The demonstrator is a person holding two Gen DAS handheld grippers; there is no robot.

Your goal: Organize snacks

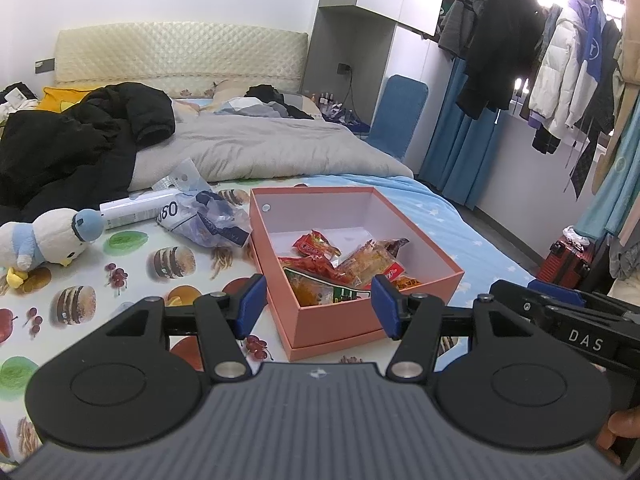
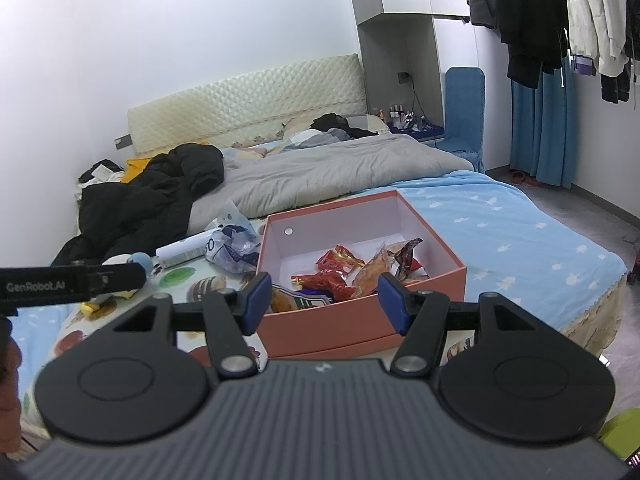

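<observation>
The open salmon-pink cardboard box [image 1: 360, 316] sits at centre frame on the bed, and it's already carrying a heap of crinkly red and orange foil snack packets [image 1: 340, 260], bunched toward the near end of its white interior. So the collecting looks largely done. What may be left: a crumpled blue-and-clear plastic bag [image 1: 208, 220] and a white tube-shaped container [image 1: 136, 210] lie just left of the box, in the left-middle of the frame, and I can't tell if either counts as a snack. No lid shows anywhere.

The box's long axis runs from the near centre away toward upper right in the left view, one corner pointing at the camera.

Moving outward, the left tool [image 1: 318, 306] hovers in front of the near wall, jaws parted and empty. The right tool [image 2: 325, 300] does the same, also moderately spread with nothing gripped. Further left a white-and-blue plush bird [image 1: 48, 240] lies on the food-print sheet [image 1: 132, 268].
</observation>
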